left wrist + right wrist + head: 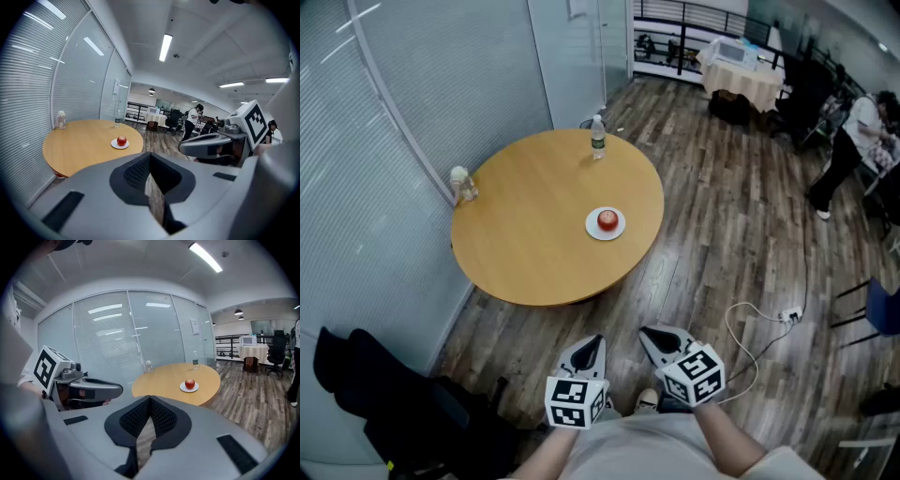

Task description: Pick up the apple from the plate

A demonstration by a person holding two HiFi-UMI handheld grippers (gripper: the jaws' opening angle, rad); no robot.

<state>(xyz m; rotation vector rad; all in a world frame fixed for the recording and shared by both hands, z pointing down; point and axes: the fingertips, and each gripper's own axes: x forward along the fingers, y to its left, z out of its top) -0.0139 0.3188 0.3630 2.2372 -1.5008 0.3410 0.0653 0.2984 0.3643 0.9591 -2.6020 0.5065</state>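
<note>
L tongs [149, 164]: jaws clenched tip to tip, nothing btwn them, well short of table [516, 248]
R tongs [150, 405]: jaws pressed together too, empty, just beside L tongs, pointing twd table
Apple [607, 220]: red, sits on white plate [593, 232], untouched, well apart from both tongs
Plate spot: on round wooden table, nr its right edge in head view
Also on table: bottle [597, 137] at far edge, small jar [463, 183] at left edge
</note>
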